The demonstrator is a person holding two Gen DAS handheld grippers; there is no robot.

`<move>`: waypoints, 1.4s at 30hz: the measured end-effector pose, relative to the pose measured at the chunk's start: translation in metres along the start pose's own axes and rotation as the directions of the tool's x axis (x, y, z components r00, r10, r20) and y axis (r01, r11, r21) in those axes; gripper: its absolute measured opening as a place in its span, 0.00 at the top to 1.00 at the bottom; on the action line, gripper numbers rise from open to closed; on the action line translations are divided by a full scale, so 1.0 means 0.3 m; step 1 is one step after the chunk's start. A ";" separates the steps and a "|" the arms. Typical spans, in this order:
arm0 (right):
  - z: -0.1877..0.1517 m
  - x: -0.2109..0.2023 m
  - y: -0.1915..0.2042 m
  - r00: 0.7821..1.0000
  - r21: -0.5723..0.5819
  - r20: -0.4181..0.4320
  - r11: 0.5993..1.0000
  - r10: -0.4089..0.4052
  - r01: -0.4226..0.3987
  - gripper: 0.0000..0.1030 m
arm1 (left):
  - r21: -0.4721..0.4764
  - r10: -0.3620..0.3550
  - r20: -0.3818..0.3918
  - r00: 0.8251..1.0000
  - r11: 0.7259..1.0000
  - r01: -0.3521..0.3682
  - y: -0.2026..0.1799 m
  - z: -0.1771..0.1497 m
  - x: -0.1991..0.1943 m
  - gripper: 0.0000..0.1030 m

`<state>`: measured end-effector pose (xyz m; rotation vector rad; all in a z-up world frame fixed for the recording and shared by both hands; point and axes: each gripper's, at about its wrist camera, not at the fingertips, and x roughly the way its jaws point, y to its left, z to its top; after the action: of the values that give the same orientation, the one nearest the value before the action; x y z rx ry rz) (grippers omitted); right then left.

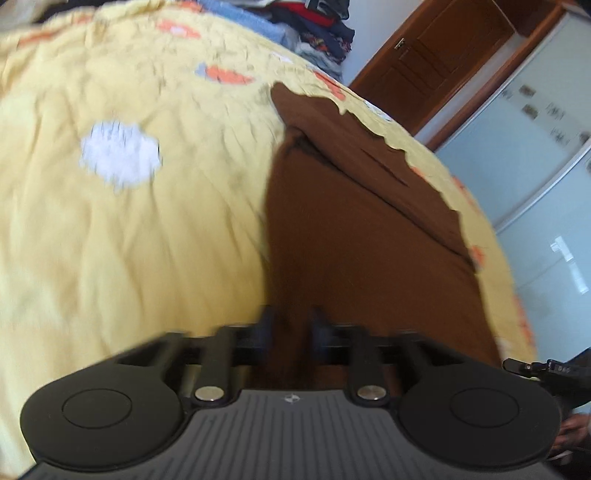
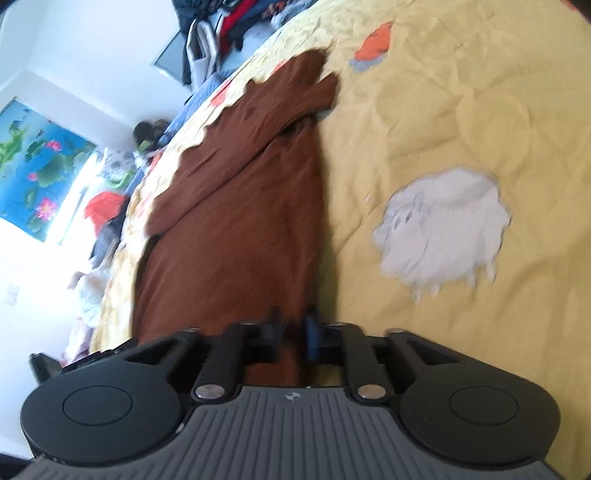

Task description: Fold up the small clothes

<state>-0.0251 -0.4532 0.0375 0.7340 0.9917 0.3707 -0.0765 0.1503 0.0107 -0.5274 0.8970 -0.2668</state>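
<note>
A brown garment (image 1: 351, 229) lies spread on a yellow quilted bed cover (image 1: 129, 221), with a sleeve folded across its far part. My left gripper (image 1: 291, 325) is shut on the garment's near edge, with cloth pinched between the fingers. In the right wrist view the same brown garment (image 2: 240, 206) stretches away over the yellow cover (image 2: 424, 129). My right gripper (image 2: 293, 328) is shut on its near edge too. The gripped edges are lifted off the cover.
A pile of mixed clothes (image 1: 317, 26) sits at the far end of the bed. A wooden door (image 1: 436, 59) and a pale wardrobe (image 1: 535, 166) stand beyond the bed's side. More clothes (image 2: 107, 210) and a flower picture (image 2: 33, 166) show on the other side.
</note>
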 end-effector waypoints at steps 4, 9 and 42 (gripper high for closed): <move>-0.070 -0.036 0.012 0.993 0.016 -0.071 0.995 0.096 -0.095 0.29 | 0.057 0.025 0.002 1.000 0.998 -0.025 -0.061 -0.091 -0.031 0.36; -0.129 0.015 0.049 0.982 0.009 -0.127 0.990 0.142 -0.142 0.56 | 0.189 0.166 0.035 0.986 0.967 -0.170 -0.161 -0.122 0.002 0.53; -0.142 0.021 0.074 0.988 -0.012 -0.058 0.989 0.144 -0.145 0.38 | -0.163 -0.159 -0.123 0.980 0.977 0.139 0.012 -0.174 -0.039 0.78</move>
<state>-0.0574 -0.4173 0.0348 0.7861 0.9902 0.5274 -0.1251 0.1414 -0.0099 -0.7280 1.0164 -0.3756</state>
